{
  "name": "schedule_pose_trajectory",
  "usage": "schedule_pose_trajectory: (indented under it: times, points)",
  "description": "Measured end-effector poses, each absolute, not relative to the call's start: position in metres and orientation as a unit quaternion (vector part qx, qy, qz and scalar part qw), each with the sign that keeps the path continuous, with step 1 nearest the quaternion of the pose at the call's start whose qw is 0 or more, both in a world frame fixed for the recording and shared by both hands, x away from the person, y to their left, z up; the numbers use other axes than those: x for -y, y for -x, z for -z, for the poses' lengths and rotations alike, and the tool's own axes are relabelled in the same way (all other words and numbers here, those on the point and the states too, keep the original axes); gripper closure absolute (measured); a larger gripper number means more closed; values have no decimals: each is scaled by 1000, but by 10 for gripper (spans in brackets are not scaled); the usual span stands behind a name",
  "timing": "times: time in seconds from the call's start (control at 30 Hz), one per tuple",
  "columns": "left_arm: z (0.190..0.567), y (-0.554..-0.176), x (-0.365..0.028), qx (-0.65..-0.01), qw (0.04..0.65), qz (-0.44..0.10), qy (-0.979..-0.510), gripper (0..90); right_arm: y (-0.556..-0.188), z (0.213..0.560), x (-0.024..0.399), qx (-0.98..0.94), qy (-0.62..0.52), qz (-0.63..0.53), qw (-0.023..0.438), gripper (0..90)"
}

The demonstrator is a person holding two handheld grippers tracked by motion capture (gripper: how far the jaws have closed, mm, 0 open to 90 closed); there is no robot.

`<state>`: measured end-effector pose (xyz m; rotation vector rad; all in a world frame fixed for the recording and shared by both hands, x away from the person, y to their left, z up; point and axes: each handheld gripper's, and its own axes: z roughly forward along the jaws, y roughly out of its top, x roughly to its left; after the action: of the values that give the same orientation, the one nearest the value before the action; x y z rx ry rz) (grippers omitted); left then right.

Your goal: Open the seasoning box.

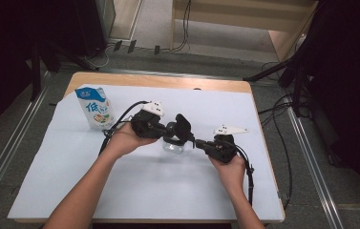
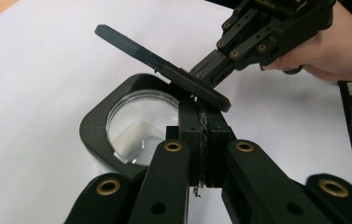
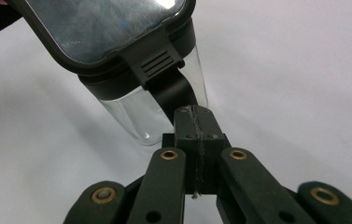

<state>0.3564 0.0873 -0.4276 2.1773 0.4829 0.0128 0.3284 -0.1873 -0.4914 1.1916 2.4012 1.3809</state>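
Note:
A small clear container [image 1: 173,147] with a black rim [image 2: 95,127] stands mid-table on the white sheet. Its black hinged lid [image 1: 184,127] is tilted up, leaving the mouth uncovered. My left gripper [image 1: 167,129] comes from the left, and its jaws [image 2: 205,110] are shut on the container's rim. My right gripper [image 1: 198,142] reaches in from the right. In the right gripper view it [image 3: 196,115] is shut on the lid's black tab [image 3: 170,91], below the glossy lid [image 3: 103,23] and the clear wall [image 3: 134,114]. The container looks empty.
A blue and white milk carton [image 1: 95,107] stands upright at the back left of the white sheet [image 1: 134,191]. The wooden table's edge [image 1: 168,80] shows at the back. Cables trail from both grippers.

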Motion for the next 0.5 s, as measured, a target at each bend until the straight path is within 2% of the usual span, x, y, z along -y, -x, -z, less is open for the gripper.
schedule_pose_trajectory:
  times: [0.5]
  points:
    - [423,-361,-63,-190,435,15,-880,900,-329,493,187,-790,-399,-461,60,900]
